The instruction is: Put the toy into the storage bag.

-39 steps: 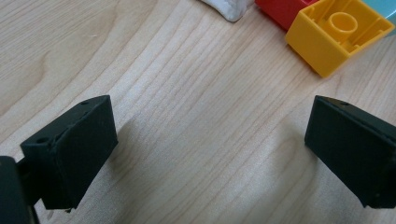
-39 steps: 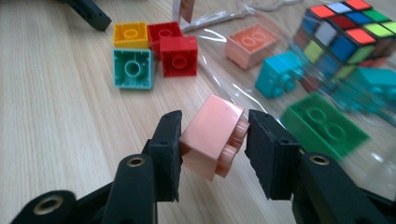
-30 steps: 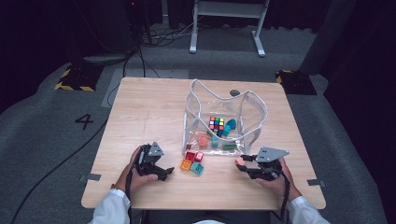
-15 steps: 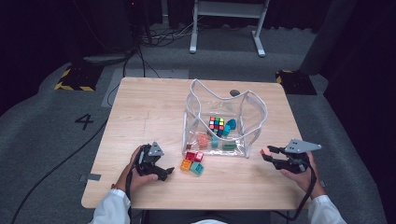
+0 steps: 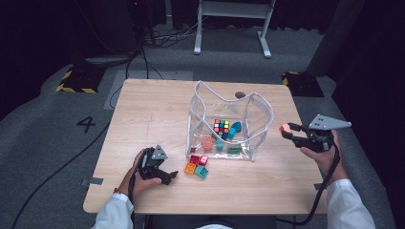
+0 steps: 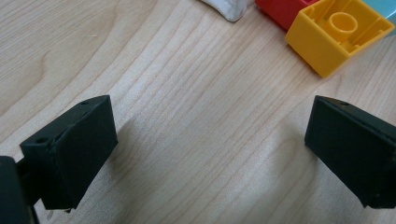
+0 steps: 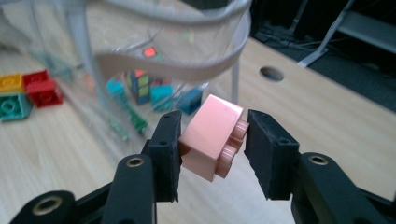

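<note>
step: pink brick (image 7: 212,136) is clamped in right gripper (image 7: 212,140), mid-right of high view | left gripper (image 6: 210,154) spread, nothing held | advice: brick is carried level over clear bag (image 5: 229,119) rim, then released

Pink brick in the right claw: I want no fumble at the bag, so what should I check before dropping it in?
1. Grip: right claw shut on the pink brick, held tilted between both pads: ok.
2. Height: the brick is lifted off the table: ok.
3. Bag mouth: the clear bag stands open at the top: ok.
4. Position: the brick is beside the bag, not above its opening: not ok.
5. Left claw: open, on bare wood, away from the bag: ok.
6. Room inside the bag: cannot tell.
</note>
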`<state>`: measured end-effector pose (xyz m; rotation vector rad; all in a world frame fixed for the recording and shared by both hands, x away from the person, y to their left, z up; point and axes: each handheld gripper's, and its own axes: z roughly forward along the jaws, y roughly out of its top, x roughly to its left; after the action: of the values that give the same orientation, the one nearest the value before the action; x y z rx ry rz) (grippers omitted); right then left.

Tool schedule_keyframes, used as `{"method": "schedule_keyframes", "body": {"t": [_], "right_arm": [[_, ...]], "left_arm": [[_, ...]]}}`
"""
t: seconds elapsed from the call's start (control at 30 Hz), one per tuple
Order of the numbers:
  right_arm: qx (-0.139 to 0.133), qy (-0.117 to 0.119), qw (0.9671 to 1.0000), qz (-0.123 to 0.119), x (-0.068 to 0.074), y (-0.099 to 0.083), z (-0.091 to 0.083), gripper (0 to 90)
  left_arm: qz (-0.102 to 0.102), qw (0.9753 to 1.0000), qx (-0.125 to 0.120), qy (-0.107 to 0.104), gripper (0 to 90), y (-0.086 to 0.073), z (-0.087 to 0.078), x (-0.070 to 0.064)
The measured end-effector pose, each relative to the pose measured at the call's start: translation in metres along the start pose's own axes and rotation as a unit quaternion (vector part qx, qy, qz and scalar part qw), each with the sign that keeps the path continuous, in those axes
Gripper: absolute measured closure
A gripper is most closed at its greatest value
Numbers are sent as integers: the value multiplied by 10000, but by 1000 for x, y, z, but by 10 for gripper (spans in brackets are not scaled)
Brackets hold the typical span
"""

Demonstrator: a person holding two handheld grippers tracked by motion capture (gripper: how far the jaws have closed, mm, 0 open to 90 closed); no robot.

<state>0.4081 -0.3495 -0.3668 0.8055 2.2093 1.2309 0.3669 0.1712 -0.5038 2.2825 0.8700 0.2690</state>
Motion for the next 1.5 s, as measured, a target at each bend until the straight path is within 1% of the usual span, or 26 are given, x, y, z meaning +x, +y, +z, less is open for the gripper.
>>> {"method": "schedule_keyframes", "body": {"t": [0.1, 0.13, 0.23, 0.27, 0.4, 0.43, 0.5, 0.53, 0.6, 0.63, 0.73, 0.77, 0.8, 0.83, 0.93, 0.97, 1.0, 1.03, 1.13, 1.17, 1.27, 1.3, 1.33, 1.43, 1.47, 1.5], "right_arm": [[-89, 15, 9999, 44, -5, 10, -2, 569], [-109, -81, 9999, -39, -10, 23, -3, 569], [-124, -76, 9999, -29, -13, 33, -2, 569], [-90, -96, 9998, -140, -15, 44, 1, 569], [-79, -54, 9998, -171, -15, 56, 5, 569], [-97, -57, 9997, -206, -14, 66, 9, 569], [-119, -13, 9997, -191, -14, 70, 10, 569], [-127, 9, 9996, -264, -13, 78, 12, 569], [-137, 20, 9995, -275, -13, 81, 14, 569], [-134, 135, 9994, -293, -11, 90, 18, 569], [-90, 170, 9992, -339, -10, 95, 22, 569], [-79, 297, 9989, -360, -7, 101, 30, 569], [-79, 297, 9989, -360, -7, 101, 30, 569], [-30, 411, 9984, -391, -5, 106, 39, 569], [34, 481, 9979, -441, -3, 109, 47, 569], [87, 624, 9967, -508, -1, 112, 57, 569], [87, 624, 9967, -508, -1, 112, 57, 569], [173, 738, 9954, -588, 2, 115, 65, 569], [246, 843, 9944, -582, 5, 117, 71, 569], [347, 957, 9921, -734, 9, 119, 80, 569], [518, 1081, 9884, -931, 17, 122, 90, 569], [518, 1081, 9884, -931, 17, 122, 90, 569], [665, 1191, 9851, -1050, 22, 125, 97, 569], [791, 1278, 9824, -1107, 26, 126, 101, 568], [950, 1336, 9789, -1217, 28, 128, 107, 568], [1054, 1356, 9775, -1224, 29, 129, 109, 569]], "left_arm": [[4, 10000, 4, 3, 24, 0, 0, 0], [2, 10000, 3, 2, 24, 0, 0, 0], [2, 10000, 3, 3, 24, 0, 0, 0], [1, 10000, 1, -1, 24, 0, 0, 0], [3, 10000, 3, 2, 24, 0, 0, 0], [3, 10000, 3, -1, 24, 0, 0, 0], [1, 10000, 2, 2, 24, 0, 0, 0], [3, 10000, 3, 2, 24, 0, 0, 0], [3, 10000, 3, 3, 24, 0, 0, 0], [3, 10000, 2, 2, 24, 0, 0, 0], [3, 10000, 3, -1, 24, 0, 0, 0], [3, 10000, 3, 0, 24, 0, 0, 0], [3, 10000, 4, 1, 24, 0, 0, 0], [4, 10000, 3, 2, 24, 0, 0, 0], [11, 10000, 3, -2, 24, 0, 0, 0], [2, 10000, 3, 1, 24, 0, 0, 0], [5, 10000, 3, 5, 24, 0, 0, 0], [3, 10000, 2, 5, 24, 0, 0, 0], [5, 10000, 3, 4, 24, 0, 0, 0], [8, 10000, 3, 9, 24, 0, 0, 0], [7, 10000, 2, 8, 24, 0, 0, 0], [7, 10000, 2, 8, 24, 0, 0, 0], [7, 10000, 2, 8, 24, 0, 0, 0], [7, 10000, 3, 8, 24, 0, 0, 0], [7, 10000, 4, 9, 24, 0, 0, 0], [7, 10000, 2, 8, 24, 0, 0, 0]]}}
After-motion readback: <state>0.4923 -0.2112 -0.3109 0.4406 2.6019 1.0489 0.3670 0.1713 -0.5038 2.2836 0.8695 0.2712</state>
